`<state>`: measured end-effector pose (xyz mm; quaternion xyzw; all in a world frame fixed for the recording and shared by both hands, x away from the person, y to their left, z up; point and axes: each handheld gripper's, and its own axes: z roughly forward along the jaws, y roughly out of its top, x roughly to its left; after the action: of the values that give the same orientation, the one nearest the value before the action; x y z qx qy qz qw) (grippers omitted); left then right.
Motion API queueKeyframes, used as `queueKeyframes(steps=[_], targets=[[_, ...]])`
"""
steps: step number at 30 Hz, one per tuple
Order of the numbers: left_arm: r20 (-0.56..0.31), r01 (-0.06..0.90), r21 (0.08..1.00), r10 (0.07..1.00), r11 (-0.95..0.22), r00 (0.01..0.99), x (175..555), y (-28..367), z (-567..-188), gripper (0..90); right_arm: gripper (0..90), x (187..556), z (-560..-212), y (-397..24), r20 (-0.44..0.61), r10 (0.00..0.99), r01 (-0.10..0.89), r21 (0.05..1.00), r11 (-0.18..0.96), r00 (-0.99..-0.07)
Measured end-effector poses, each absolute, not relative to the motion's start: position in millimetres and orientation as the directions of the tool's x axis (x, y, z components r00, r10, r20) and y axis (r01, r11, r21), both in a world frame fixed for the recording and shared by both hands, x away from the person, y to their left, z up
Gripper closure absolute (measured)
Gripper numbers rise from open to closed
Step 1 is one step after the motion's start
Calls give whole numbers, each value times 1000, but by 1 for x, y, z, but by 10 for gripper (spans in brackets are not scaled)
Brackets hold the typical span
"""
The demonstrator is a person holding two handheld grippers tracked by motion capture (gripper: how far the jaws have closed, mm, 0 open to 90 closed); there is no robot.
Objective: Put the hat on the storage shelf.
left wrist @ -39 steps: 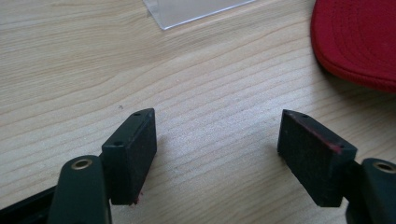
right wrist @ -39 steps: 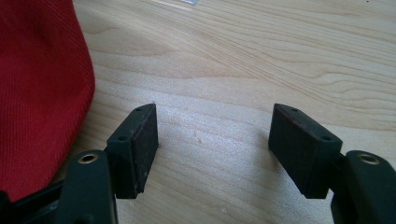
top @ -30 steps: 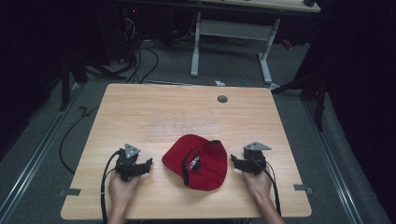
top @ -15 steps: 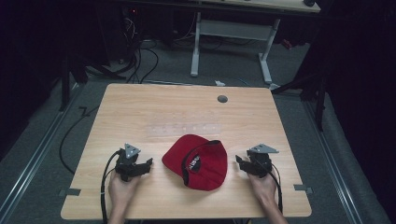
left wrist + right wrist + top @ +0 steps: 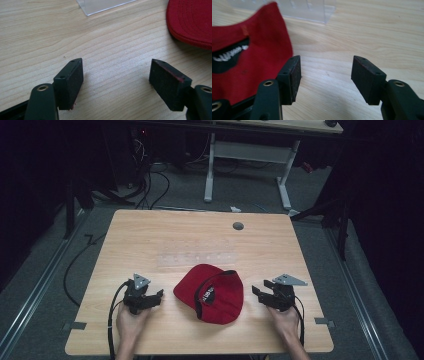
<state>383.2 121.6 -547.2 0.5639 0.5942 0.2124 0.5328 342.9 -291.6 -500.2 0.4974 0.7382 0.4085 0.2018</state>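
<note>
Red cap [image 5: 212, 292] between both wide-open, empty grippers, left [image 5: 155, 296], right [image 5: 256, 293]; touching neither

Lit tabletop, dark surroundings, soft focus

white lettering on red cap [image 5: 212, 293], too blurred to read

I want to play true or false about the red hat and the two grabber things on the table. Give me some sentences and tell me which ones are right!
1. The red fabric cap lies on the light wooden table. True.
2. The left gripper is holding the cap. False: its jaws are open over bare wood, beside the cap.
3. The right gripper has open, empty jaws. True.
4. The cap is blue. False: it is red.
5. A clear plastic sheet lies beyond the cap. True.
</note>
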Motion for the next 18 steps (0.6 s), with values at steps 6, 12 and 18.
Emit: queueKeyframes(steps=[6, 12, 18], targets=[[-392, 449, 852, 896, 269, 208, 383, 121, -547, 263, 373, 345, -491, -285, 120, 876, 549, 816, 182, -468], [-392, 448, 852, 897, 270, 206, 383, 121, -547, 244, 359, 350, -488, -278, 131, 862, 550, 814, 189, -490], [-391, 455, 850, 896, 265, 210, 383, 120, -548, 213, 362, 359, -484, -268, 132, 845, 547, 811, 208, -518]])
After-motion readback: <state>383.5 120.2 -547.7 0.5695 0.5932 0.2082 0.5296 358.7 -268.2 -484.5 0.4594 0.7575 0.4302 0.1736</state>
